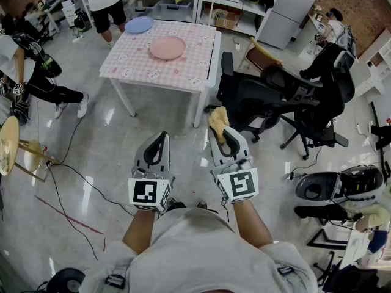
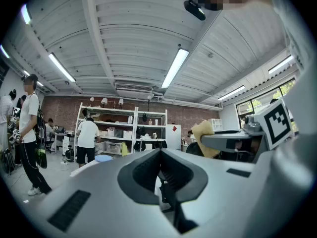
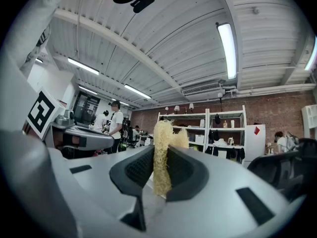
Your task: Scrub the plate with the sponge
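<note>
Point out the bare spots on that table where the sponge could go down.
On the table, the near half between the pink plate and the front edge is bare; so is the strip right of that plate. The blue plate fills the far-left corner; office chairs crowd the right side.

You're in bright, even light from the ceiling tubes (image 3: 227, 43), and the glossy floor (image 1: 104, 151) throws their glare back in pale streaks. Both gripper views bow hard and go black at the corners; the sponge (image 3: 161, 157) reads crisp up close, the far shelves (image 3: 225, 133) soft
</note>
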